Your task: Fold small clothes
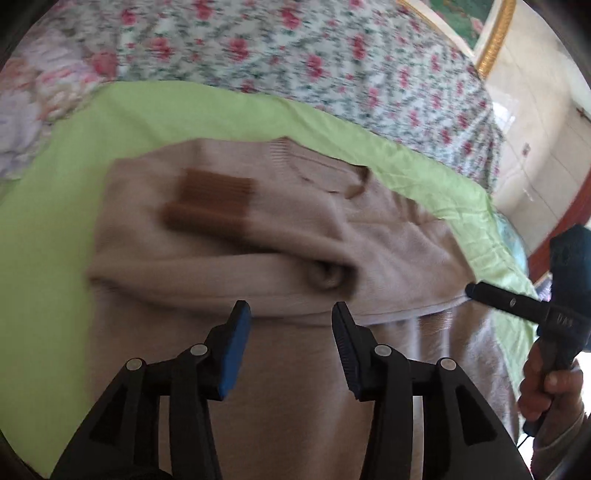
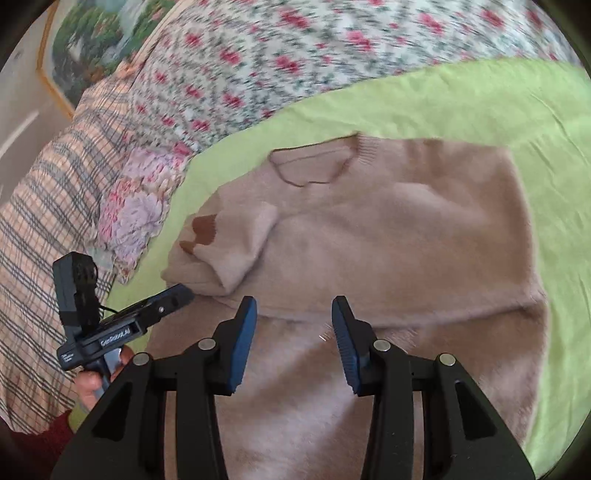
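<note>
A beige knit sweater [image 1: 207, 240] with brown cuffs [image 1: 218, 201] lies on a light green cloth [image 1: 48, 206]; it also shows in the right wrist view [image 2: 388, 236]. Its sleeves are folded across the chest and the collar [image 2: 314, 164] points away. My left gripper [image 1: 291, 325] is open and empty just above the sweater's lower body. My right gripper [image 2: 294, 317] is open and empty above the same fold line. Each gripper shows in the other's view: the right gripper [image 1: 476, 290] at the sweater's right edge, the left gripper [image 2: 181, 291] at its left edge.
The green cloth [image 2: 480, 103] lies on a bed with a floral cover [image 1: 295, 48]. A plaid blanket [image 2: 40, 229] and a floral pillow [image 2: 136, 214] lie to the left. A gold-framed picture [image 1: 480, 26] and a wall stand behind the bed.
</note>
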The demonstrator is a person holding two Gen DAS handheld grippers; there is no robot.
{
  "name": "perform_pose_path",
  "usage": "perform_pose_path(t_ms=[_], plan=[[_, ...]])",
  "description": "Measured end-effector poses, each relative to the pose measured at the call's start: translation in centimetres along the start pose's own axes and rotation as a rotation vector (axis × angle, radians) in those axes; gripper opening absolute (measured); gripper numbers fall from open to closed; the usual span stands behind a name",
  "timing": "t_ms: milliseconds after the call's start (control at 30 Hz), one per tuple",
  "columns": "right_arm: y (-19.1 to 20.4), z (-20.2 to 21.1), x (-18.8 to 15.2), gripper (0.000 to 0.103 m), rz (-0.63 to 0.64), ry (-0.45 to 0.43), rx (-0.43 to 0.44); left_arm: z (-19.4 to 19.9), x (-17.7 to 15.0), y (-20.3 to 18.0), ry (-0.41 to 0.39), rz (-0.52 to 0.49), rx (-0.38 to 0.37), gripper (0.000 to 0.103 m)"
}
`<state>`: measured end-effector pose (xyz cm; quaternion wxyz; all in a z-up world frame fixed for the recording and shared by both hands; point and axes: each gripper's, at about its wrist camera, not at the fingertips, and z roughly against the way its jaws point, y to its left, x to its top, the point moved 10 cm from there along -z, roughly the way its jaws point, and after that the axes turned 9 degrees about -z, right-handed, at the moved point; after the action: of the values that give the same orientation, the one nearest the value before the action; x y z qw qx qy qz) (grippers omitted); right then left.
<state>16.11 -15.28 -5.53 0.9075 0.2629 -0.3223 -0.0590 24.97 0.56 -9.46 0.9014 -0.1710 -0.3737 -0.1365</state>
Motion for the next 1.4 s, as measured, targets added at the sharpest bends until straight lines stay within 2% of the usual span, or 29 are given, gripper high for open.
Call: perform_pose_path(t_ms=[67, 167, 333, 467, 500, 533, 567, 700, 800, 867, 900, 933, 967, 1000, 1133, 1333, 1400], plan=[[2.6, -1.6, 1.0, 0.044, 0.070, 0.017, 0.002, 1.0, -0.9, 3.8, 0.008, 0.023, 0.108, 0.046], [6.6, -4.6, 2.4, 0.044, 0.191, 0.045, -0.011, 1.0, -2.2, 8.3, 0.064, 0.075, 0.202, 0.046], [10.2, -11.5, 2.4, 0.044, 0.400, 0.099, -0.124, 0.3, -3.0, 12.3, 0.107, 0.122, 0.266, 0.045], [9.7, -14.5, 2.3, 0.043, 0.450, 0.123, -0.192, -0.2, -2.7, 12.7, 0.096, 0.132, 0.267, 0.045], [9.3, -14.3, 2.7, 0.026, 0.437, 0.105, -0.207, -0.2, -2.6, 12.8, 0.093, 0.133, 0.271, 0.045], [8.5, -13.7, 3.2, 0.015, 0.388, 0.089, -0.204, -0.3, -2.6, 12.8, 0.091, 0.135, 0.272, 0.044], [7.9, -12.9, 3.7, 0.010, 0.340, 0.068, -0.186, -0.3, -2.5, 12.8, 0.089, 0.137, 0.273, 0.044], [2.9, -6.4, 5.4, 0.009, 0.108, -0.096, -0.137, -0.7, -1.7, 11.8, 0.080, 0.144, 0.277, 0.043], [-2.1, -3.2, 4.4, 0.008, -0.053, -0.151, -0.124, -1.1, -1.2, 11.0, 0.074, 0.136, 0.270, 0.043], [-6.0, -2.3, 2.6, 0.009, -0.168, -0.122, -0.118, -1.2, -1.3, 10.3, 0.076, 0.120, 0.266, 0.043], [-7.4, -2.4, 2.0, 0.013, -0.210, -0.098, -0.118, -1.3, -1.4, 10.1, 0.078, 0.112, 0.269, 0.042], [-9.2, -2.1, 1.0, 0.019, -0.267, -0.080, -0.135, -1.4, -1.4, 9.9, 0.080, 0.104, 0.273, 0.041], [-10.3, -1.7, 0.6, 0.032, -0.296, -0.081, -0.147, -1.5, -1.5, 9.9, 0.082, 0.099, 0.276, 0.041], [-11.1, -1.2, 0.3, 0.036, -0.315, -0.087, -0.149, -1.5, -1.5, 9.9, 0.083, 0.099, 0.280, 0.041], [-12.4, 0.4, 0.8, 0.040, -0.372, -0.126, -0.105, -1.2, -1.8, 11.0, 0.079, 0.153, 0.281, 0.040], [-13.9, -0.2, 1.8, 0.041, -0.439, -0.137, -0.103, -1.1, -2.0, 12.5, 0.049, 0.264, 0.217, 0.040], [-13.2, -0.1, 2.4, 0.008, -0.382, -0.142, -0.128, -1.0, -2.0, 13.0, 0.037, 0.307, 0.193, 0.040]])
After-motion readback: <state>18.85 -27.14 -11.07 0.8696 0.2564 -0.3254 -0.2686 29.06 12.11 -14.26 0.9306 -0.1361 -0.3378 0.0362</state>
